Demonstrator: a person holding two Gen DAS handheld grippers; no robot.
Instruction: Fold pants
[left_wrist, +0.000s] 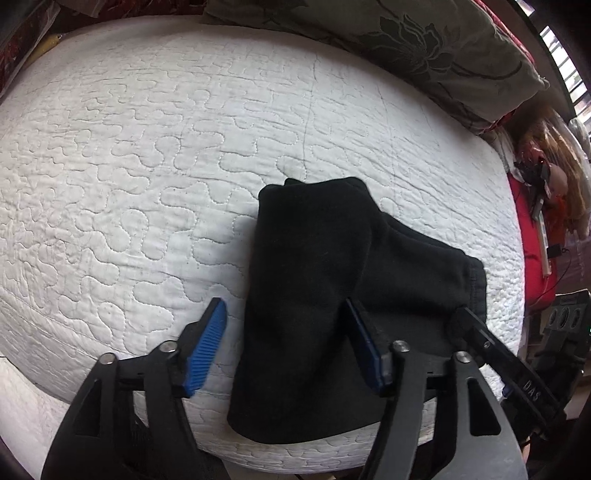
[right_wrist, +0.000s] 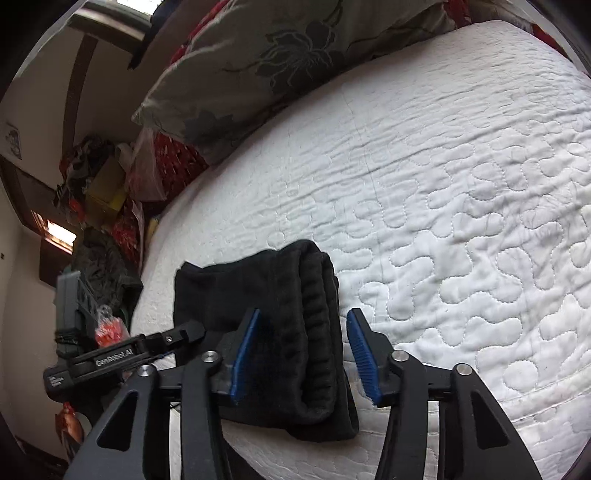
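Observation:
The black pants lie folded into a compact bundle on the white quilted bed, near its front edge. My left gripper hovers open over the bundle's left part; its left pad is above bare quilt and its right pad above the fabric. In the right wrist view the pants show a thick ribbed folded edge. My right gripper stands open astride that edge, with a gap beside the right pad. The left gripper's body shows at the bundle's left end.
A grey floral pillow lies along the far side of the bed, also visible as the pillow in the right wrist view. Red bedding and piled clutter sit beyond the bed's end. The white quilt stretches wide beside the pants.

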